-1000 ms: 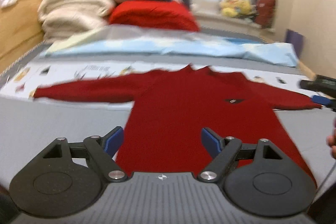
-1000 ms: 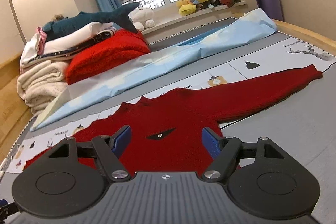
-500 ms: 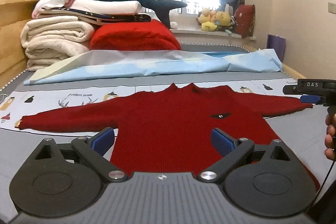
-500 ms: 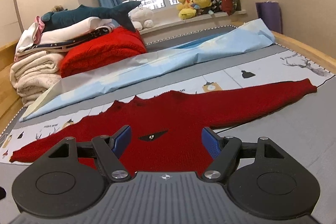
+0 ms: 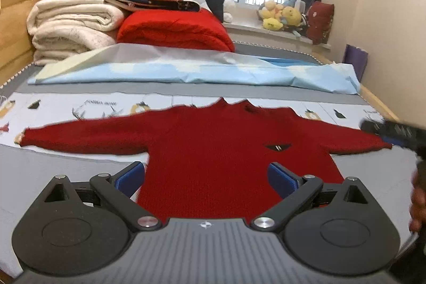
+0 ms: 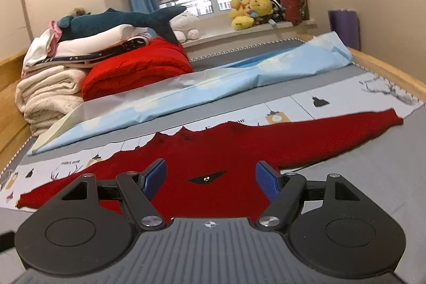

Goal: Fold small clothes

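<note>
Item: left tongs (image 5: 207,178), jaws just spread wide, nothing between them; right tongs (image 6: 211,178), spread, empty. Beyond both: red sweater (image 5: 213,148), flat on the bed (image 6: 372,177), sleeves out. Step: garment laid out, folding not begun. Next, likely: pinch a sleeve cuff and carry it across the body.

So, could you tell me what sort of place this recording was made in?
Most likely a bedroom at home. A red sweater lies spread flat on a bed with a wooden frame, folded blankets are stacked at its far end, and soft toys sit on the windowsill.
</note>
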### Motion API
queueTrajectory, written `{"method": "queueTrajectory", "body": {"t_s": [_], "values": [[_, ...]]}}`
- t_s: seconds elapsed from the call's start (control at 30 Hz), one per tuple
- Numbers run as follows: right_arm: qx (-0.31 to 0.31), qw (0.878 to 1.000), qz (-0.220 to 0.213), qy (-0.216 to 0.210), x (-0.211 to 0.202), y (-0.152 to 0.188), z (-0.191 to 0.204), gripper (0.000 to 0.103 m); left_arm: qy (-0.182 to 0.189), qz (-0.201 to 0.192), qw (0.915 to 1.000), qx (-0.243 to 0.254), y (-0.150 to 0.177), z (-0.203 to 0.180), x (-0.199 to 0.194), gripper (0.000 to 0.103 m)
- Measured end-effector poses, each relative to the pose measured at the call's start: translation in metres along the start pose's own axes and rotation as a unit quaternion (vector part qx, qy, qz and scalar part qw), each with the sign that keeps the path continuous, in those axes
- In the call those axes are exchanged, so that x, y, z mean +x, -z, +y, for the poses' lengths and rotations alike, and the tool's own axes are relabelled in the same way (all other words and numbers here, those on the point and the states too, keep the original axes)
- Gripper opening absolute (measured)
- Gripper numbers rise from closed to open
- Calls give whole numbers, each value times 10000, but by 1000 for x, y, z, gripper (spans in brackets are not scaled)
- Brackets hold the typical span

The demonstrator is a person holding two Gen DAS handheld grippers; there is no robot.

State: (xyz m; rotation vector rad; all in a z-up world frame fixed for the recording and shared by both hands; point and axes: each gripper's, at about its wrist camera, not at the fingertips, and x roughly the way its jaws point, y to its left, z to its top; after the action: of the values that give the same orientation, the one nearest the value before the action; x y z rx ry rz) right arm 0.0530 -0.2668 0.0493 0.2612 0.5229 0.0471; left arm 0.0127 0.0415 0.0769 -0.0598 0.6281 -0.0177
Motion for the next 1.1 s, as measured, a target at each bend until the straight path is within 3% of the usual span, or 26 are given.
{"method": "queueTrajectory", "body": {"t_s": [0.13, 0.33, 0.4, 0.47, 0.5, 0.57, 0.6, 0.67, 0.7, 0.73, 0.83, 0.9, 1.0, 1.1], "values": [[-283, 9996, -52, -9, -9, -2, 9, 76, -781, -162, 9964, 282, -56, 10, 20, 102], [-355, 9990, -221, 158, -21, -8, 7, 76, -852, -621, 9944, -15, -129, 39, 49, 102], [-290, 9989, -268, 242, -24, -10, 3, 76, -928, -568, 9940, -58, -142, 51, 70, 96], [-248, 9987, -309, 309, -27, -11, 0, 75, -964, -368, 9947, -52, -147, 64, 96, 69], [-233, 9987, -317, 338, -28, -12, -2, 73, -971, -260, 9949, -29, -147, 73, 110, 60], [-220, 9985, -327, 388, -31, -12, -5, 70, -1058, -164, 9942, 57, -140, 91, 133, 26], [-221, 9983, -342, 408, -33, -12, -7, 67, -1170, -129, 9930, 101, -133, 102, 143, 23], [-241, 9980, -372, 451, -36, -12, -10, 59, -1295, -91, 9915, 11, -113, 126, 160, 22], [-259, 9979, -370, 454, -37, -12, -11, 51, -1379, 110, 9902, -167, -102, 142, 171, 22], [-280, 9979, -355, 467, -38, -11, -13, 47, -1488, 421, 9870, -448, -97, 159, 183, 22], [-376, 9974, -336, 508, -39, -11, -16, 36, -1461, 789, 9772, -1326, -80, 202, 203, 22], [-443, 9970, -323, 552, -39, -12, -16, 36, -1350, 743, 9724, -1755, -80, 225, 207, 22], [-674, 9958, -80, 618, -30, -15, -13, 36, -1461, 694, 9740, -1586, -77, 244, 211, 22], [-973, 9938, 236, 493, -14, -24, 1, 36, -1430, 800, 9710, -1743, -65, 266, 214, 22]]}}
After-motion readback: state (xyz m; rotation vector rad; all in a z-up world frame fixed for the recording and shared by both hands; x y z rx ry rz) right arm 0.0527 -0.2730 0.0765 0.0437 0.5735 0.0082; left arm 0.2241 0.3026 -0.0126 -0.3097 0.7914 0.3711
